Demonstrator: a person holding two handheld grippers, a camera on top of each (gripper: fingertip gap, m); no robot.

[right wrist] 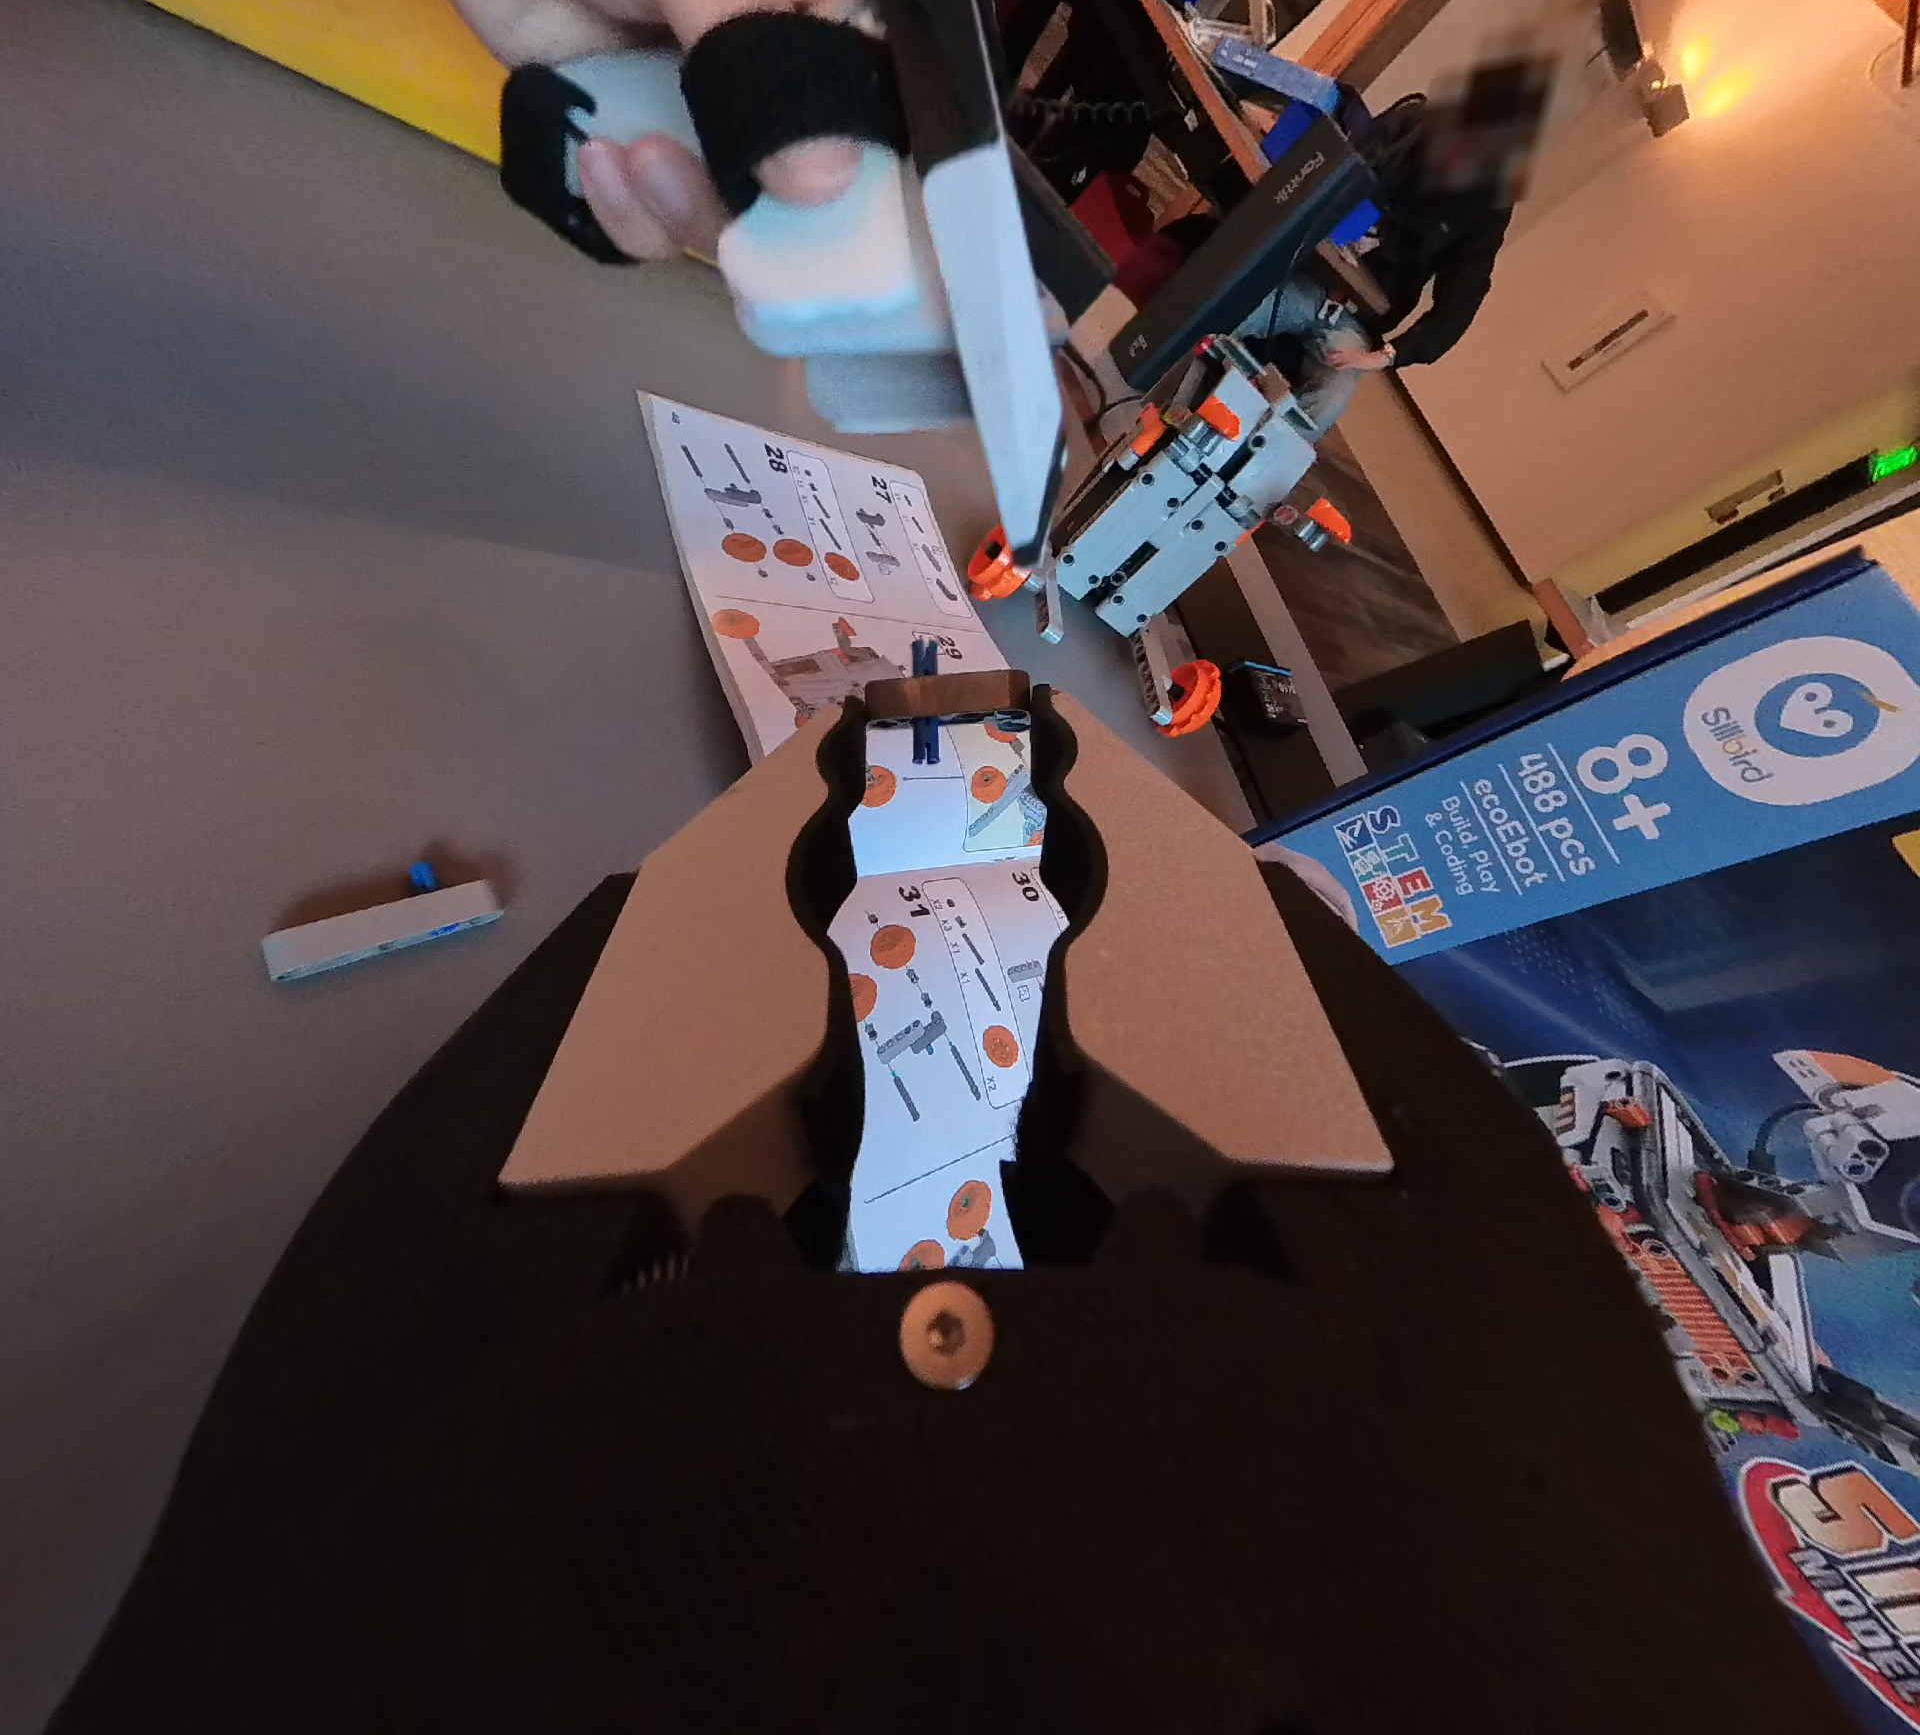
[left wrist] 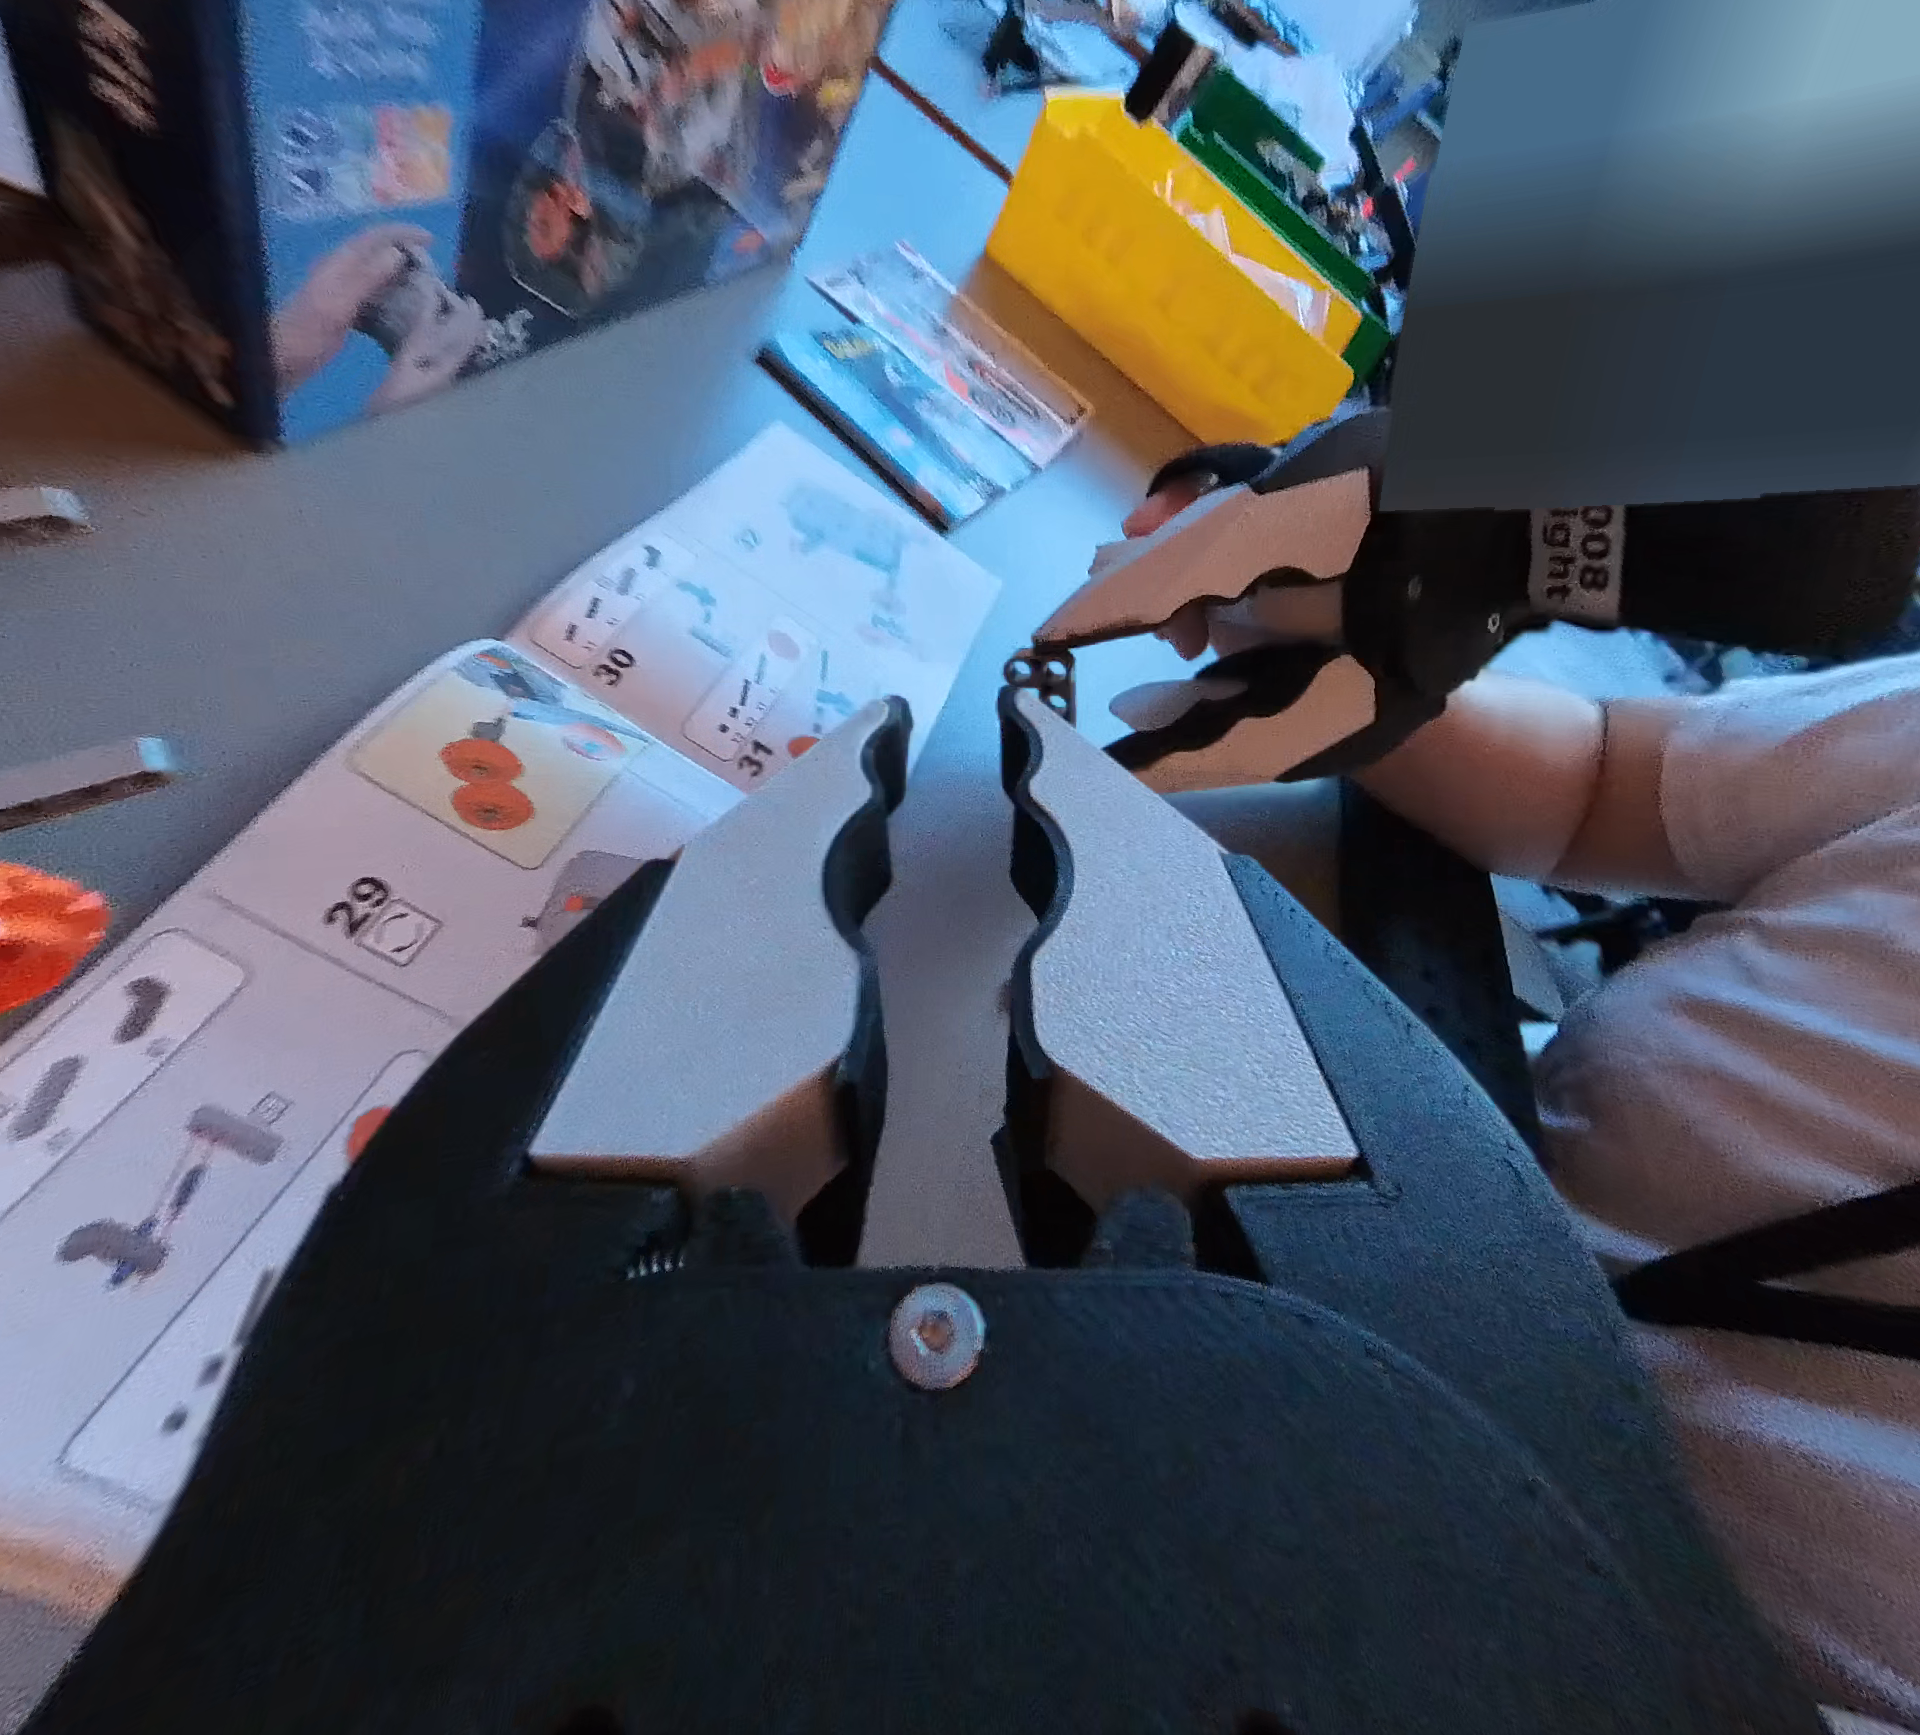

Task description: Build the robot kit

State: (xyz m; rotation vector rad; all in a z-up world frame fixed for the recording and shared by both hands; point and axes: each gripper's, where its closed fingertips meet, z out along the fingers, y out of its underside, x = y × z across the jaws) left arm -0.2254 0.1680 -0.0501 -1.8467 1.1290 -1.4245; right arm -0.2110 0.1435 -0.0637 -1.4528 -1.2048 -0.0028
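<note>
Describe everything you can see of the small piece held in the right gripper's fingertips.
The small piece is a short dark beam with round holes, plastic by its look. It sits crosswise between the tips of the right gripper, clamped at both ends. A blue pin sticks through it. It hangs above the open instruction booklet, touching only the fingertips. The left gripper is near it, open.

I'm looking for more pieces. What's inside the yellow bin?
Inside the yellow bin, crinkly clear plastic bags show near the top. Anything deeper is hidden by its wall.
</note>
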